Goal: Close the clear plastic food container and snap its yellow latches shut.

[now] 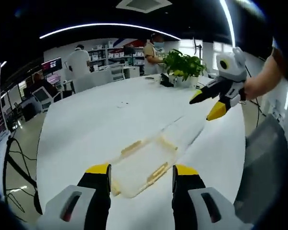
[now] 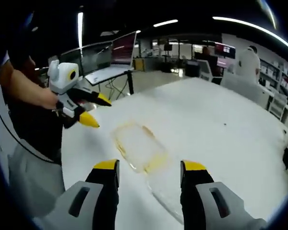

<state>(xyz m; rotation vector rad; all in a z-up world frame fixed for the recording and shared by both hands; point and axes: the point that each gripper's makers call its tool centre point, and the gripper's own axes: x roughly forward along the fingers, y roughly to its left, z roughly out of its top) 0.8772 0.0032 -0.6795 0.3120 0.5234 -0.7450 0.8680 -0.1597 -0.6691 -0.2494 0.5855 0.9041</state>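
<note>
in the left gripper view, the left gripper (image 1: 141, 173) is hovering low over the white table (image 1: 86, 129), its two yellow-tipped jaws standing wide apart with nothing between them. just beyond the tips, the clear plastic food container (image 1: 143, 165) is lying flat on the table, looking shallow and see-through, with yellow latches (image 1: 131, 147) showing along its edges; a second clear piece is lying beside it on its right, toward the table's right edge, and i cannot tell whether the two are joined. further right, the right gripper (image 1: 205, 105) is hanging above the table, held by a hand, jaws parted and gripping nothing. a potted plant (image 1: 183, 65) is standing at the far end of the table.

in the right gripper view, the left gripper (image 2: 97, 111) is coming in from the left, jaws spread and empty, above the table edge. the container (image 2: 137, 146) is sitting in the middle, on the table (image 2: 221, 124), just ahead of the right gripper (image 2: 150, 167), whose jaws are also standing open, holding nothing. a clear piece is trailing toward the lower right of the container.
</note>
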